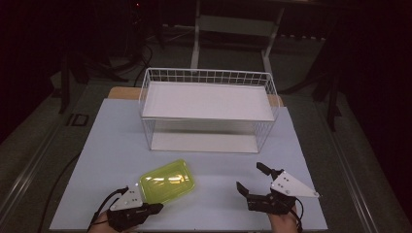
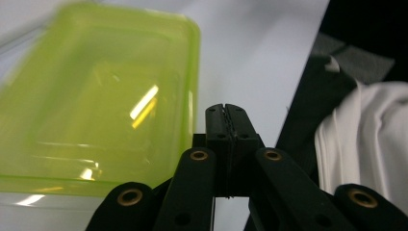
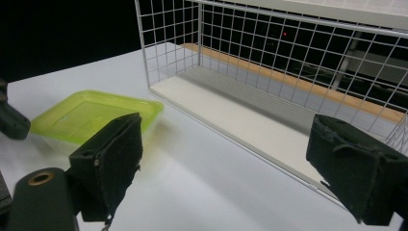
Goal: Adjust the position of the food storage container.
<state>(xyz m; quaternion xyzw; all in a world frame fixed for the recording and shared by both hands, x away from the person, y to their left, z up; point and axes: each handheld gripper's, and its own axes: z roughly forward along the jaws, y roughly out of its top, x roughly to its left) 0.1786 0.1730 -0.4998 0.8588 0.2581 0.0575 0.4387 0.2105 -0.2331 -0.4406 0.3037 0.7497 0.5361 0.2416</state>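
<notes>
White wire rack [image 1: 208,109] w/ 2 shelves sits at the counter's [image 1: 111,145] far middle. Green tray [image 1: 167,181] lies on the counter in front of the rack, a bit left of its centre. Left gripper [image 1: 156,208] is just beside the tray's near-left corner, fingers [image 2: 217,126] pressed together on nothing. Right gripper [image 1: 251,178] is in front of the rack's right end, fingers [image 3: 108,161] spread wide, empty.

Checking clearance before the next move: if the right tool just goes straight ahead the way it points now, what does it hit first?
Most likely the white wire basket: the right tool, jaws open, aims at its open lower shelf, with bare table between. The green tray lies left of that line. Depth is unclear.
</notes>
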